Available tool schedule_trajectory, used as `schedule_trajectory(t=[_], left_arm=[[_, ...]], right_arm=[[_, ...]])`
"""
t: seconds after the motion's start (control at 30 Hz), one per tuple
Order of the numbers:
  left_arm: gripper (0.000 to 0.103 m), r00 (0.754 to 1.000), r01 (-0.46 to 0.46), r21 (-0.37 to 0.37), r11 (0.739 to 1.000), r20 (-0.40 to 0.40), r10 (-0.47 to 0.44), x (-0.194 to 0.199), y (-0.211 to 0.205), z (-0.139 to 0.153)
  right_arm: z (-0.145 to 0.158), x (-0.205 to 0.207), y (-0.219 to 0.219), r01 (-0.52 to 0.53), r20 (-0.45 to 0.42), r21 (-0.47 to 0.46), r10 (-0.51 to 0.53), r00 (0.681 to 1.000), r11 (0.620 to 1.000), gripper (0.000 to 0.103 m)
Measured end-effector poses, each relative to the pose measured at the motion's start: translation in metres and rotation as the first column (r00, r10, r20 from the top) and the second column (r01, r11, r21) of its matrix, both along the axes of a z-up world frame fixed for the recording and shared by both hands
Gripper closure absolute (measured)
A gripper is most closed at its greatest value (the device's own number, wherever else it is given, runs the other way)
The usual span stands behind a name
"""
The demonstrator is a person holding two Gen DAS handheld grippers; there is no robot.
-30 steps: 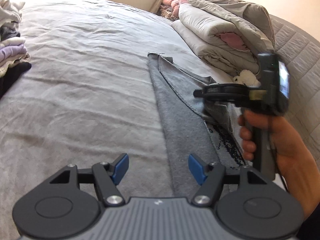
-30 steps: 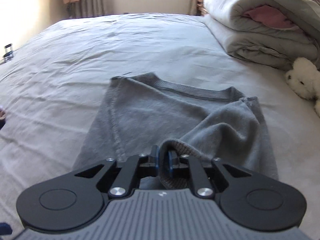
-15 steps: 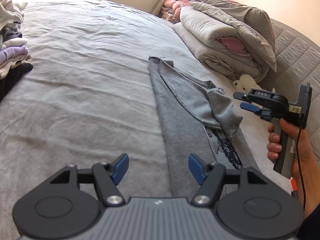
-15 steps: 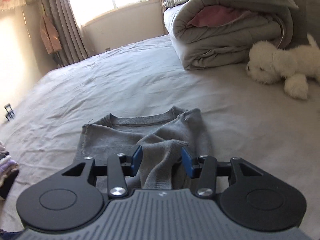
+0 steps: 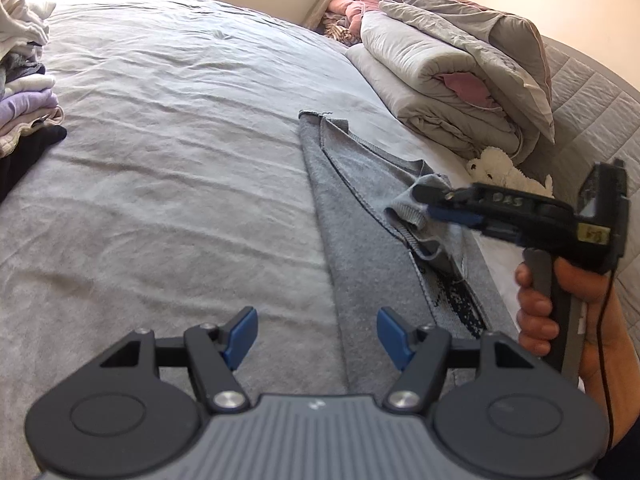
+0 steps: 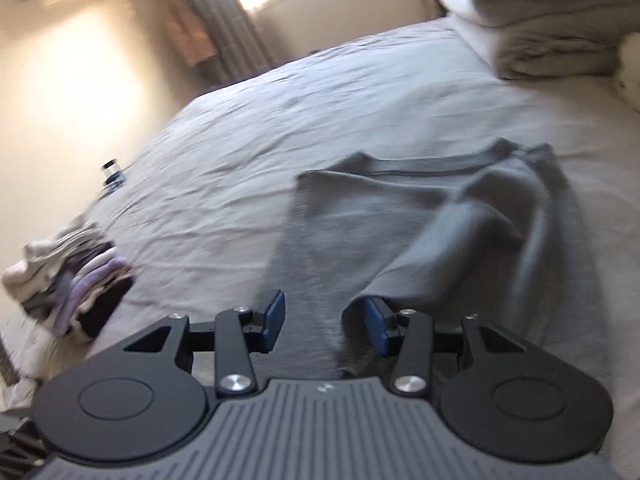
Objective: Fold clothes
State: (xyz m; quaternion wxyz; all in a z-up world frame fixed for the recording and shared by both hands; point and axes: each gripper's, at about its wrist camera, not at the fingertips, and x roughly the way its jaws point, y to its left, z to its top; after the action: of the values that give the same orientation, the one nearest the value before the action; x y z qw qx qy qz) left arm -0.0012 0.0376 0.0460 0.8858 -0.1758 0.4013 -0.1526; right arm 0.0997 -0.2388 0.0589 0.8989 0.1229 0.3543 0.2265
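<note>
Our left gripper (image 5: 316, 334) hovers with jaws spread wide over the grey sweater (image 5: 360, 248) lying on the bed (image 5: 168, 152). Our right gripper (image 6: 322, 326), jaws parted, sits at the folded sleeve (image 6: 452, 256), not clamping it.

My left gripper (image 5: 316, 338) hangs low with its jaws spread wide, the blue pads (image 5: 239, 336) well apart and nothing between them. My right gripper (image 6: 324, 322) points forward at a tilt, jaws parted. In the left wrist view I see my right hand (image 5: 560, 300) wrapped around its handle, fingers curled, the tool held roughly level and reaching leftward.
</note>
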Motion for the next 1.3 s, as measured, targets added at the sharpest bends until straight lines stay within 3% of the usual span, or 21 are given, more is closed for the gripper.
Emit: schedule_trajectory(t=[0.23, 0.4, 0.53, 0.63, 0.77, 0.9, 1.1, 1.13, 1.3], left_arm=[[0.036, 1.000, 0.002, -0.006, 1.000, 0.004, -0.002, 0.001, 0.000, 0.002], [0.036, 1.000, 0.001, 0.000, 1.000, 0.004, -0.001, 0.001, 0.000, 0.001], [0.036, 1.000, 0.001, 0.003, 1.000, -0.001, -0.001, 0.001, 0.000, -0.001], [0.036, 1.000, 0.004, -0.003, 1.000, 0.001, -0.004, 0.001, 0.000, 0.000], [0.036, 1.000, 0.006, -0.005, 1.000, 0.003, -0.006, 0.001, 0.000, 0.001], [0.036, 1.000, 0.005, -0.004, 1.000, 0.002, -0.005, 0.001, 0.000, 0.001], [0.036, 1.000, 0.001, -0.001, 1.000, -0.004, -0.001, 0.002, 0.002, -0.001], [0.036, 1.000, 0.002, -0.001, 1.000, -0.005, -0.002, 0.001, 0.002, -0.001], [0.036, 1.000, 0.007, -0.008, 1.000, -0.009, -0.007, 0.000, 0.002, 0.000]], right_arm=[[0.010, 0.015, -0.029, 0.194, 0.069, -0.114, -0.187, 0.980, 0.974, 0.054], [-0.009, 0.027, 0.007, 0.093, 0.033, -0.281, -0.087, 0.996, 0.955, 0.054], [-0.015, 0.041, 0.024, 0.122, 0.012, -0.329, -0.125, 0.992, 0.937, 0.055], [-0.015, 0.048, 0.029, 0.153, 0.030, -0.360, -0.152, 0.988, 0.920, 0.095], [-0.002, 0.053, 0.032, 0.171, 0.071, -0.348, -0.155, 0.985, 0.922, 0.098], [0.003, 0.068, 0.050, 0.151, 0.082, -0.390, -0.129, 0.988, 0.908, 0.098], [-0.001, 0.079, 0.068, 0.066, 0.051, -0.283, -0.053, 0.997, 0.957, 0.098], [-0.001, 0.077, 0.071, 0.057, 0.051, -0.282, -0.044, 0.998, 0.958, 0.089], [0.008, 0.050, 0.062, 0.065, 0.075, -0.273, -0.047, 0.996, 0.960, 0.077]])
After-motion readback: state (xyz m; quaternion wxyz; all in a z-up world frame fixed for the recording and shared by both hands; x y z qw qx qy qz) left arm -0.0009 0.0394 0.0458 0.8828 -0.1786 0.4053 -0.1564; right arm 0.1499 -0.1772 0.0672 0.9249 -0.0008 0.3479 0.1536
